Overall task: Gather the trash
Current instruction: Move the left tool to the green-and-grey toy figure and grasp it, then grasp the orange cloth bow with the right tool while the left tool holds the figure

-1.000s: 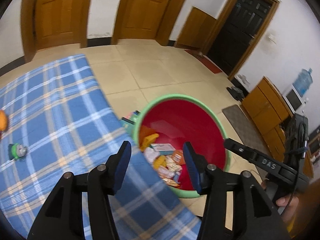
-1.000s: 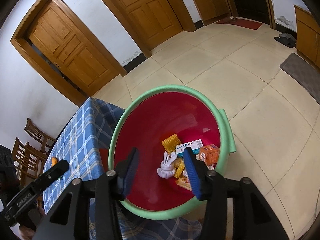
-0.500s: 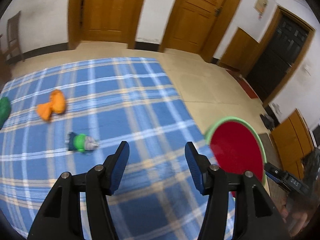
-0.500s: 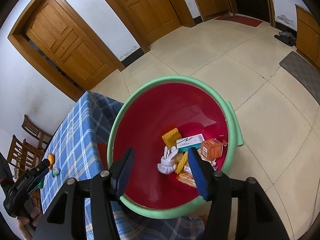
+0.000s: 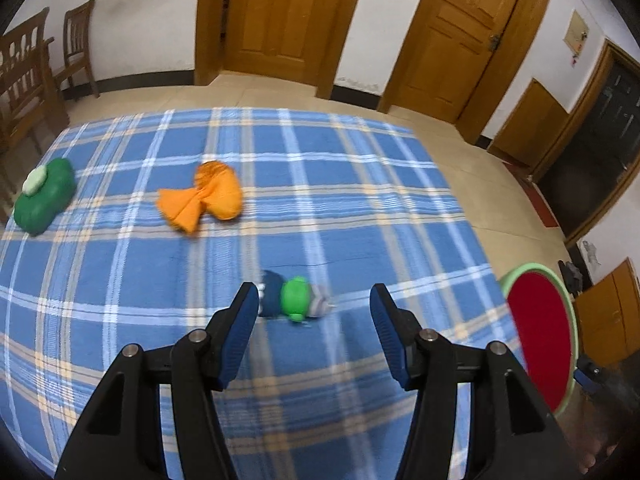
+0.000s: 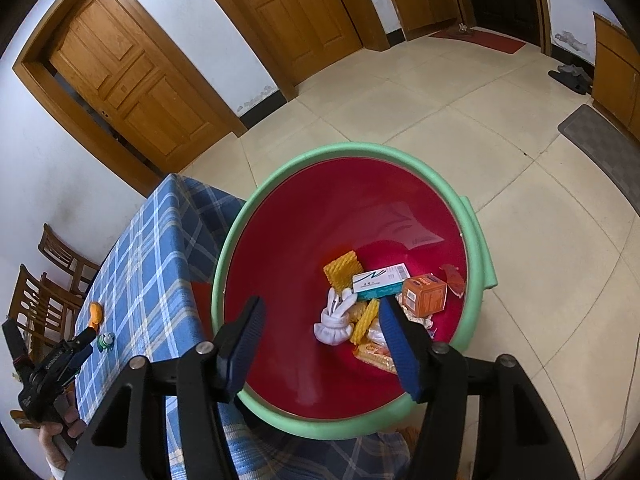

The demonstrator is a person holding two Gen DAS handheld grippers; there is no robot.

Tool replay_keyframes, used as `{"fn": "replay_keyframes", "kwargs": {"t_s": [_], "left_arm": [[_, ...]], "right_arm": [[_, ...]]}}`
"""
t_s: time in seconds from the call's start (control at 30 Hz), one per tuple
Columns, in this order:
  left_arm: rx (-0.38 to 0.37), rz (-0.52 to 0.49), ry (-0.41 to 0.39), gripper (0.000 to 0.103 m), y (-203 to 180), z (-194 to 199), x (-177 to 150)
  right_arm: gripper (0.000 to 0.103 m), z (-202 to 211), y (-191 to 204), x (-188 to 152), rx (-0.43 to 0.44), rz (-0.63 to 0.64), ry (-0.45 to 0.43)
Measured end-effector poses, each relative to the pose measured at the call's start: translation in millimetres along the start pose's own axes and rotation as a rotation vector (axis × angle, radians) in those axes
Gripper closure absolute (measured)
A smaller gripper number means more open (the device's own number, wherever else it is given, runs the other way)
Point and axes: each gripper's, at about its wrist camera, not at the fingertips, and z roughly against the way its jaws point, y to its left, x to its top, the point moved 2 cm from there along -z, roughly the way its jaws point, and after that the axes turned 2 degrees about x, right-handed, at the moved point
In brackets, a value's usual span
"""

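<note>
A home room: panelled wooden doors (image 5: 284,20), tiled floor (image 6: 400,120), checked tablecloth (image 5: 320,200), wooden chairs (image 5: 24,72)

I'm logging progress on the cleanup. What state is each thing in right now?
Left hand-held gripper: open, empty, above the tablecloth.
Right hand-held gripper: open, empty, over the bin.
Bin: partly filled with trash.
Small green and blue item: lying on the tablecloth, ahead of the left gripper.
Orange wrapper: lying on the cloth, uncollected.
Green packet: lying near the cloth's edge, uncollected.
</note>
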Motion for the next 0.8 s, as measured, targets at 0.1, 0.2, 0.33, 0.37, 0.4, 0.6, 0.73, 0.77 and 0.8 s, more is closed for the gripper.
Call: {"fn": "replay_keyframes", "kwargs": {"t_s": [0.1, 0.2, 0.33, 0.37, 0.4, 0.6, 0.73, 0.77, 0.8], "left_arm": [[0.010, 0.009, 0.013, 0.045, 7, -8, -2], [0.015, 0.007, 0.029, 0.045, 8, -15, -4], [0.015, 0.000, 0.042, 0.045, 6, -23, -8], [0.019, -0.001, 0.039, 0.045, 5, -25, -8], [0.025, -0.007, 0.029, 0.045, 3, -25, -8], [0.040, -0.035, 0.004, 0.053, -4, -27, -9], [0.025, -0.018, -0.003, 0.053, -2, -25, -9], [0.014, -0.008, -0.002, 0.053, -1, -25, -9], [0.006, 0.000, -0.002, 0.053, 2, -23, -10]], "right_arm": [[0.041, -3, 0, 0, -0.005, -0.003, 0.007], [0.041, -6, 0, -1, -0.008, -0.003, 0.012], [0.041, -7, 0, 0, -0.010, -0.004, 0.017], [0.041, -7, 0, 0, -0.009, -0.004, 0.016], [0.041, -7, -1, 0, -0.008, -0.005, 0.015], [0.041, -11, -3, 1, -0.022, -0.019, 0.022], [0.041, -9, 2, 2, -0.024, -0.002, 0.018], [0.041, -8, 5, 2, -0.022, 0.004, 0.017], [0.041, -8, 8, 2, -0.020, 0.011, 0.017]]}}
